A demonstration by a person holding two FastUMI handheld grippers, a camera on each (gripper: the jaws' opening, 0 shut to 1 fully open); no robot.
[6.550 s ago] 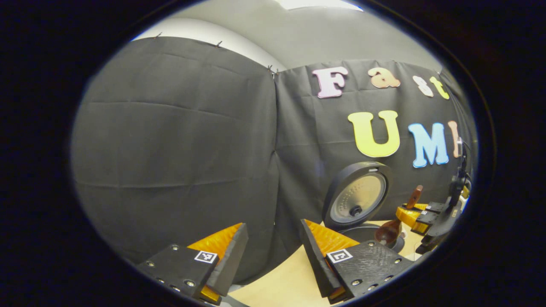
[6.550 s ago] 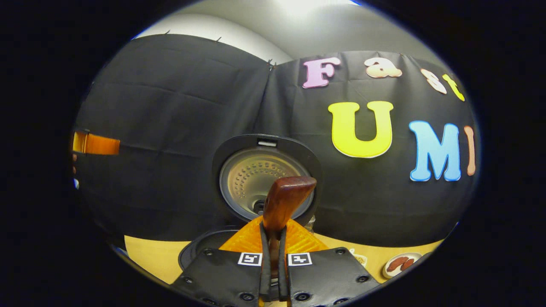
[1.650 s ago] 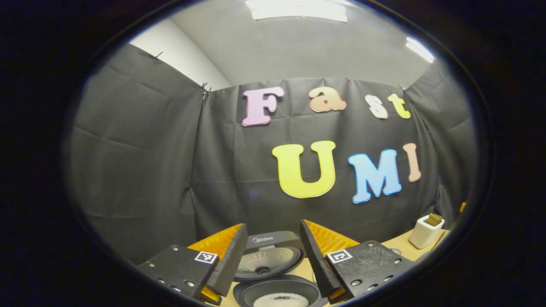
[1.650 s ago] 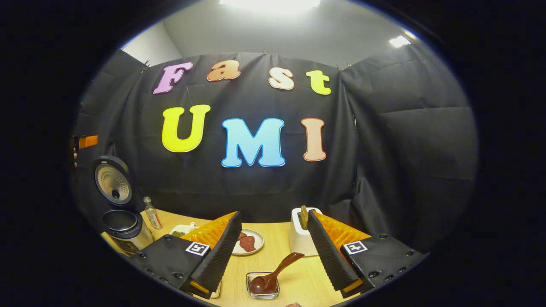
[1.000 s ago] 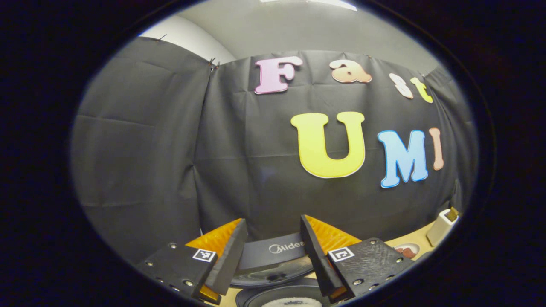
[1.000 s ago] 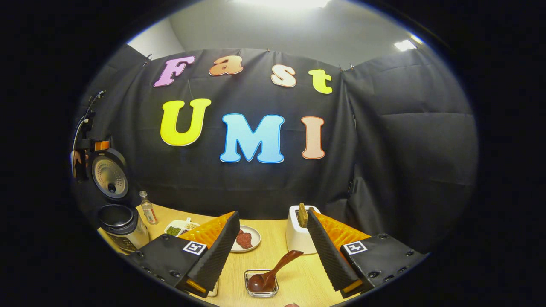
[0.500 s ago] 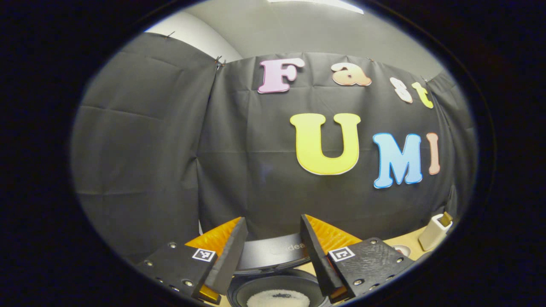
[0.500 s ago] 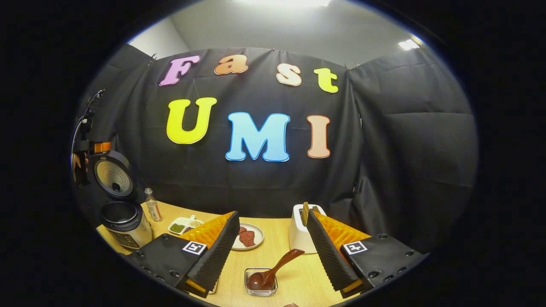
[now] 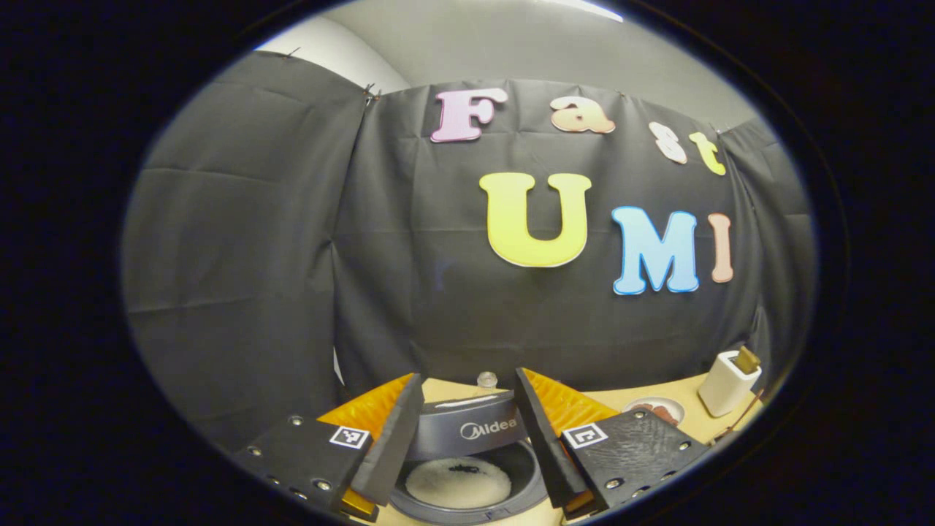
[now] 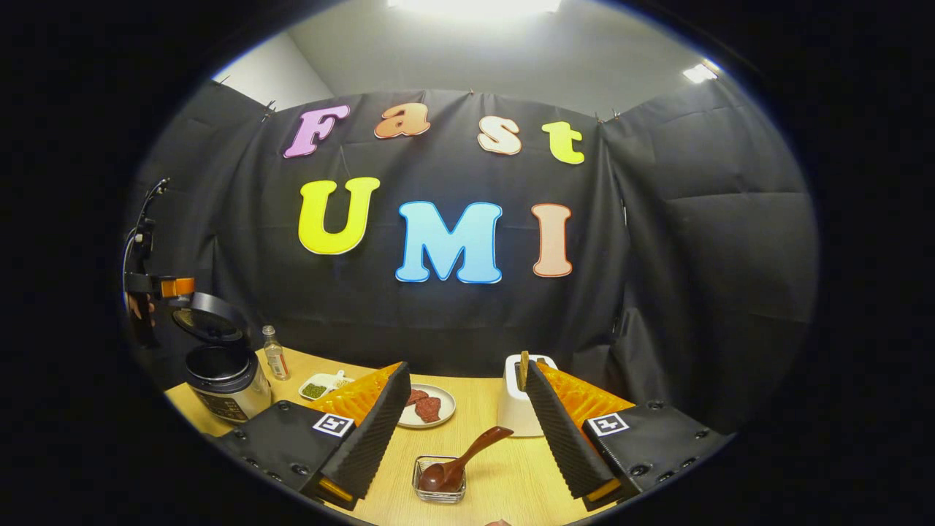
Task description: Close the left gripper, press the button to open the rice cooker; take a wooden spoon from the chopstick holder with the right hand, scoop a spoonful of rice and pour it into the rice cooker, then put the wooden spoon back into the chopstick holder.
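- The left gripper (image 9: 467,431) is hovering over the dark round rice cooker (image 9: 467,475), its jaws standing apart and holding nothing; the cooker's dark lid (image 9: 467,427) is hanging partly lowered between the fingers, above the white rice (image 9: 458,482) lying in the pot.
- The right gripper (image 10: 467,427) is hanging over the light wooden table (image 10: 511,482) with its jaws apart and empty.
- The brown wooden spoon (image 10: 456,464) is lying with its bowl in a small clear square glass dish (image 10: 438,482) and its handle pointing up to the right, near the white box-shaped chopstick holder (image 10: 520,405) but apart from it.
- Judging by this, the rice has been poured, yet the spoon is not sitting in the holder, so the put-back step looks unfinished.
- Risk: if the lid is being pressed shut with open fingers, a fingertip could slip off its curved top, leaving the lid unlatched.
- Risk: a grab at the tilted spoon handle could tip or drag the light glass dish.
- The left gripper view is showing the rice inside the pot and the lid's top face; the right gripper view is not showing into the pot.
- The right gripper view is showing the spoon, the dish, a white plate of reddish pieces (image 10: 427,409), a small clear bottle (image 10: 275,353), and the left gripper (image 10: 164,286) above the cooker's lid (image 10: 208,318).
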